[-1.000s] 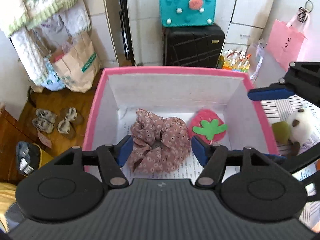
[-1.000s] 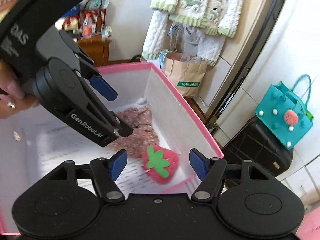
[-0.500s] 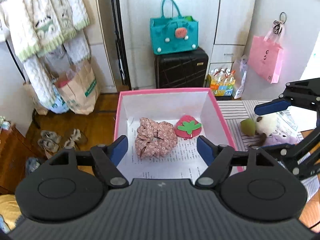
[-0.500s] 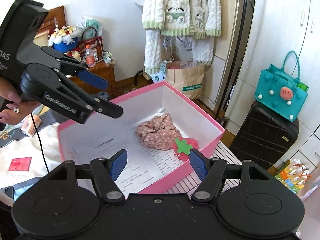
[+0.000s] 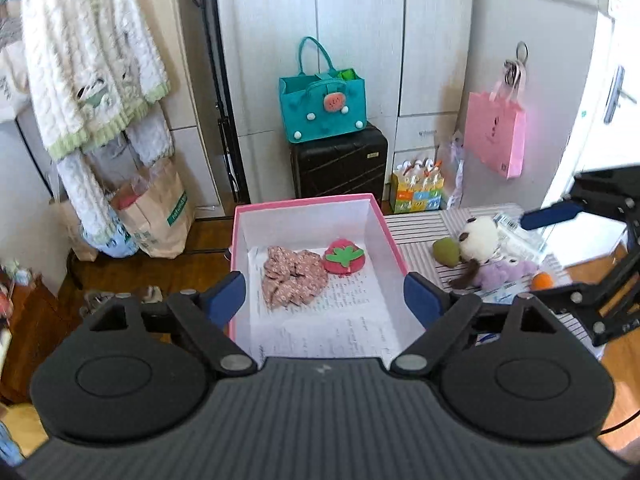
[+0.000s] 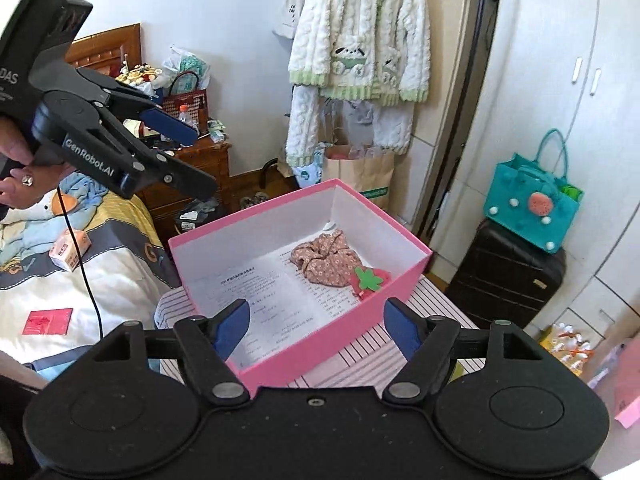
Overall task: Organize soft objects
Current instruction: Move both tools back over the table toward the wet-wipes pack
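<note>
Pink box [image 5: 312, 201] holds floral scrunchie [image 5: 293, 277], strawberry plush [image 5: 343, 260]; both grippers [image 5: 324, 300] [image 6: 316, 322] spread, just widening, empty.

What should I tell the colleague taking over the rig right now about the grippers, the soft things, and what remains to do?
Left gripper: open and empty; its jaws have just been opening. Right gripper: likewise.
Pink box: holds the floral scrunchie and the strawberry plush, touching, at its far end on printed paper.
Left: the panda plush, the green piece, the purple plush and a small orange item lie on the striped cloth beside the box.
</note>
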`<state>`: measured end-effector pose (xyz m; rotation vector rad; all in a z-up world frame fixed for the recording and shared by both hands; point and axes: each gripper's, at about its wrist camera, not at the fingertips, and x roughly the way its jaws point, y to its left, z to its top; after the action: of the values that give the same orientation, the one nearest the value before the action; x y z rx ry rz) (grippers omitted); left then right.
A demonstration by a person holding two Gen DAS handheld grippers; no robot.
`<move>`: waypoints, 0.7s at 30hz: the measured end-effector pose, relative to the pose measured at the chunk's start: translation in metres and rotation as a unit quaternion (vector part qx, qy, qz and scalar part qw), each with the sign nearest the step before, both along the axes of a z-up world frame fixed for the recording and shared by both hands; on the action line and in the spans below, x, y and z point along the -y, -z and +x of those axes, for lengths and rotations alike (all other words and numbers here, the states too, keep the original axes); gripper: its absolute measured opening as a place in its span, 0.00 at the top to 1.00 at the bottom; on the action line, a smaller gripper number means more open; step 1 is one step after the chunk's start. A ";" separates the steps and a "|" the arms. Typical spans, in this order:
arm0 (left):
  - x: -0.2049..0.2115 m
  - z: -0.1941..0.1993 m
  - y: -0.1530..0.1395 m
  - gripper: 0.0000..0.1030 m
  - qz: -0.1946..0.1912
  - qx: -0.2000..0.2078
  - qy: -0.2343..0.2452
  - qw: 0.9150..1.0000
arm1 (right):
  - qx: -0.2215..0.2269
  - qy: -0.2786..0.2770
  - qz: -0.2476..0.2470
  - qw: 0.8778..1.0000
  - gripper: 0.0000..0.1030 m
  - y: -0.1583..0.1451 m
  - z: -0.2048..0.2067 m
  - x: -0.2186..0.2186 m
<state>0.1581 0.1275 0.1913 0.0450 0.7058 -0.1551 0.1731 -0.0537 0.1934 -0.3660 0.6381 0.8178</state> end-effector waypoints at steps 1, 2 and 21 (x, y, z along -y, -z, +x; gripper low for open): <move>-0.002 -0.003 0.002 0.16 -0.012 -0.003 -0.005 1.000 | 0.005 0.003 0.000 1.000 0.23 -0.001 -0.007 0.004; -0.001 -0.008 0.006 0.16 -0.023 -0.011 -0.007 1.000 | 0.008 0.005 0.001 1.000 0.23 -0.002 -0.013 0.008; 0.040 -0.078 0.073 0.15 -0.034 -0.046 0.087 0.995 | 0.006 0.071 0.008 0.997 0.20 0.042 -0.107 0.084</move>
<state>0.0800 0.0878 0.1188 0.0335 0.7886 -0.3491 0.0662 -0.1375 0.1517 -0.3085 0.6382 0.6843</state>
